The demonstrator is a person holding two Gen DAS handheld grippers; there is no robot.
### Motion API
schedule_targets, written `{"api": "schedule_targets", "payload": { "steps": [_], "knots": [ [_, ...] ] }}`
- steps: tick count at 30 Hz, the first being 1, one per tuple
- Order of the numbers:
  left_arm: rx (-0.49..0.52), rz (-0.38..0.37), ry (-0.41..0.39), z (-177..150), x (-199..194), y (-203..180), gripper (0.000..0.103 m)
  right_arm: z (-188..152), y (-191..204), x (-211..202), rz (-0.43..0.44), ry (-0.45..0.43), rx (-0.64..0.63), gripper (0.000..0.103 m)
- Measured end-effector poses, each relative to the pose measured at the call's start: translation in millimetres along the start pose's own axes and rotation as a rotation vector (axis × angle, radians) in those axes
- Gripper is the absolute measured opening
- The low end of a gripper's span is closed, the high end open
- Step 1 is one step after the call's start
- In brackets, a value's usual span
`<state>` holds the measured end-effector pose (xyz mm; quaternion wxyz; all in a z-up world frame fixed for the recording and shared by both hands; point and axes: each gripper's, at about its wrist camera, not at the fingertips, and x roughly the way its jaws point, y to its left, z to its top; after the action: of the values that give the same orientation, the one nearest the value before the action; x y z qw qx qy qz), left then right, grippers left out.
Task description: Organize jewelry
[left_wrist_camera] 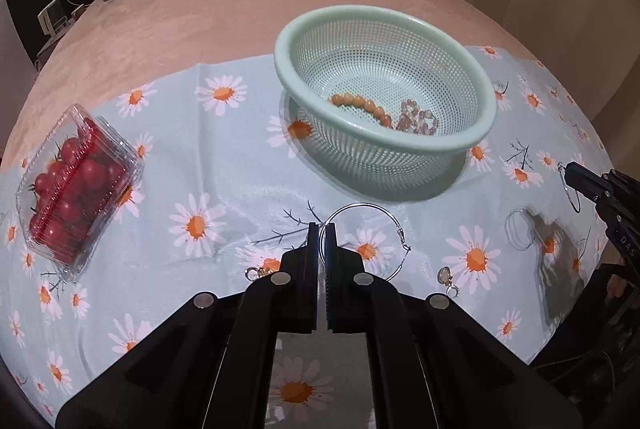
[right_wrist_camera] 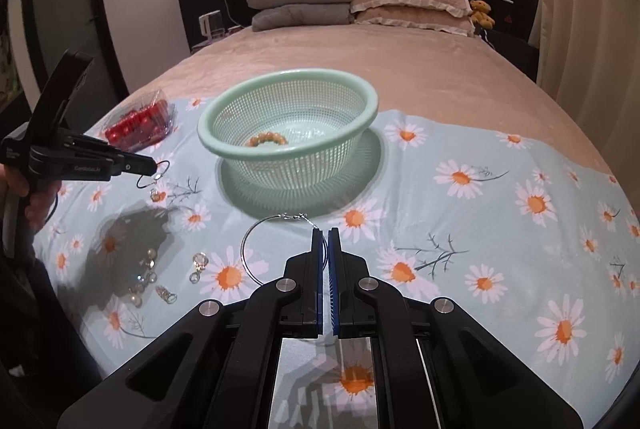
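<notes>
A mint green mesh basket (left_wrist_camera: 460,145) (right_wrist_camera: 224,149) stands on the daisy cloth and holds an orange bead bracelet (left_wrist_camera: 362,104) (right_wrist_camera: 268,139) and a pink bead bracelet (left_wrist_camera: 416,119). My left gripper (left_wrist_camera: 322,229) (right_wrist_camera: 154,165) is shut on a large silver hoop earring (left_wrist_camera: 384,215) (right_wrist_camera: 150,185) and holds it above the cloth. My right gripper (right_wrist_camera: 324,231) (left_wrist_camera: 568,169) is shut on a second silver hoop earring (right_wrist_camera: 250,241) (left_wrist_camera: 572,199). Several small earrings (right_wrist_camera: 152,277) lie on the cloth at the lower left of the right wrist view.
A clear box of cherry tomatoes (left_wrist_camera: 76,181) (right_wrist_camera: 140,123) sits left of the basket. Small earrings (left_wrist_camera: 448,279) (left_wrist_camera: 258,272) lie near my left fingers. The cloth (right_wrist_camera: 500,221) covers the near end of a pink bed (right_wrist_camera: 380,57) with pillows (right_wrist_camera: 408,3) at the far end.
</notes>
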<state>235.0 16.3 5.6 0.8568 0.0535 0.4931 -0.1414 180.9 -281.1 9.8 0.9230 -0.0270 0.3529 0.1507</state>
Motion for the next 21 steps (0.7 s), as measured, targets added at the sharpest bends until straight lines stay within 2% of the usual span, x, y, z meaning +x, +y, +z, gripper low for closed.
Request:
{"api": "schedule_targets", "payload": {
  "steps": [5,12,21],
  "knots": [
    [0.025,0.014,-0.032,24,-14,-3,0.003,22,-7,-8,-0.015,-0.035,-0.009,0.003],
    [0.034,0.014,-0.053,53,-11,-10,0.003,58,-12,-9,-0.030,-0.076,-0.020,0.003],
    [0.073,0.000,-0.037,86,13,-17,0.003,90,-10,22,0.001,-0.083,-0.028,0.003]
  ]
}}
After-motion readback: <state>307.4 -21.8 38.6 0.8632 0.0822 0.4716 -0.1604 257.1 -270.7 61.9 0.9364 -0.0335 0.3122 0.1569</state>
